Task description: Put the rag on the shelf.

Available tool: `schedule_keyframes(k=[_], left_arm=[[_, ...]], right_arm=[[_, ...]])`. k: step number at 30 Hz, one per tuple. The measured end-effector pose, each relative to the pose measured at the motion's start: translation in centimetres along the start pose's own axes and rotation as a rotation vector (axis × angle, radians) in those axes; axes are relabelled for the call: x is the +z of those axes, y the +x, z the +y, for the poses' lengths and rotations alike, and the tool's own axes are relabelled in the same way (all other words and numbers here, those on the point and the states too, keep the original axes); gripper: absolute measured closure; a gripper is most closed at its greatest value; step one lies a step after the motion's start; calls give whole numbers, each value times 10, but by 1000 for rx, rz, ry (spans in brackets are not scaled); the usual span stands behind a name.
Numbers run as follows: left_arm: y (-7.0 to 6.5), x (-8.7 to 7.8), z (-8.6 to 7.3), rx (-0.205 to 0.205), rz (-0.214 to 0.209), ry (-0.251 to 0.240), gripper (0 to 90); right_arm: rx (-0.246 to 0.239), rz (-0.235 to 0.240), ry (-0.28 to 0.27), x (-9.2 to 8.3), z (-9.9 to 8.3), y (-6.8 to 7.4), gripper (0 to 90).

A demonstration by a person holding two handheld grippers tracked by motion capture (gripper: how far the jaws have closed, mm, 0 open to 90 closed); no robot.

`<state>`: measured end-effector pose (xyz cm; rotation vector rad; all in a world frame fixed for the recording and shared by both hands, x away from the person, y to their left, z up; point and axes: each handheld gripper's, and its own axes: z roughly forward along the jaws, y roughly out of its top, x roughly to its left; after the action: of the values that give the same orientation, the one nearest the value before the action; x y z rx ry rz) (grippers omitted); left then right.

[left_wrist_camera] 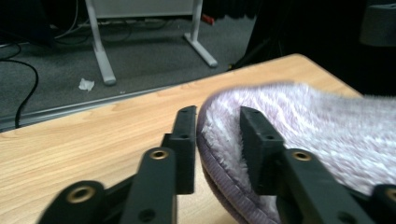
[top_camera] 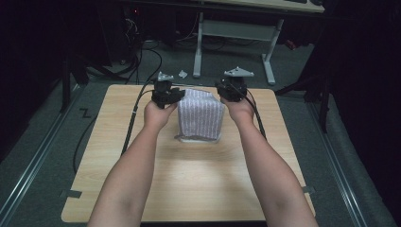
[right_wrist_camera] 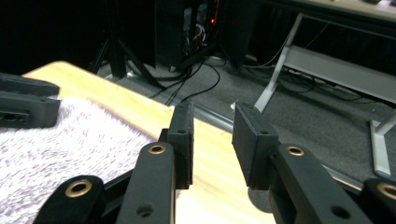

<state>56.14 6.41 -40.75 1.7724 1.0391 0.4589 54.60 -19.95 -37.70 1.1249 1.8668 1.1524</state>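
Observation:
A folded lilac-and-white striped towel (top_camera: 201, 116) lies on the far middle of the wooden table (top_camera: 198, 184). My left gripper (top_camera: 176, 96) is at the towel's far left corner. In the left gripper view, its jaws (left_wrist_camera: 217, 126) stand apart with the towel's bound edge (left_wrist_camera: 215, 149) between them, and the cloth (left_wrist_camera: 327, 126) spreads off to the right. My right gripper (top_camera: 226, 92) sits at the far right corner. Its jaws (right_wrist_camera: 212, 123) are open over bare wood with nothing between them. The towel (right_wrist_camera: 56, 149) lies to their left, with the left gripper's jaw (right_wrist_camera: 23, 105) beyond it.
The table's far edge (top_camera: 194, 86) runs just past both grippers. Beyond it are grey carpet, a white desk frame (top_camera: 198, 47), floor cables (top_camera: 142, 56) and a scrap of paper (top_camera: 182, 74). Each gripper's cable trails back over the table.

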Motion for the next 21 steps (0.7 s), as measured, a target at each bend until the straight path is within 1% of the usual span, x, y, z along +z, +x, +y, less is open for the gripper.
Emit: schedule_keyframes(k=[1, 2, 4, 7, 8, 9, 12, 14, 15, 16, 17, 18, 21], left_arm=[[1, -3, 1, -6, 5, -11, 653], [2, -5, 1, -15, 5, -22, 645], [2, -8, 3, -10, 9, -28, 635], [0, -14, 6, 2, 23, -47, 622], [0, -16, 7, -3, 19, -55, 600], [0, -17, 8, -10, 18, -59, 600], [0, -22, 10, -14, 29, -65, 566], [-2, -25, 11, -6, 35, -67, 547], [-4, -28, 12, 0, 39, -71, 536], [-4, -28, 12, 0, 39, -71, 529], [-4, -30, 13, 1, 35, -74, 522], [-6, -32, 13, 6, 35, -76, 519], [-10, -37, 15, 26, 42, -83, 513]], right_arm=[[1, 2, -3, -2, 2, -1, 701], [-13, -2, -6, -4, 4, -2, 701], [-23, -10, -24, -13, 8, -3, 701], [-26, -16, -30, -18, 10, -3, 699], [-29, -19, -37, -23, 11, -3, 694], [-29, -19, -37, -23, 11, -3, 694], [-30, -20, -45, -29, 11, -2, 688], [-29, -20, -51, -34, 10, -3, 681], [-27, -15, -45, -37, 9, -3, 669], [-27, -15, -45, -37, 9, -3, 669], [-29, -15, -52, -41, 7, -4, 663], [-19, -14, -51, -43, 6, -4, 658], [-16, -12, -47, -46, 3, -6, 648]])
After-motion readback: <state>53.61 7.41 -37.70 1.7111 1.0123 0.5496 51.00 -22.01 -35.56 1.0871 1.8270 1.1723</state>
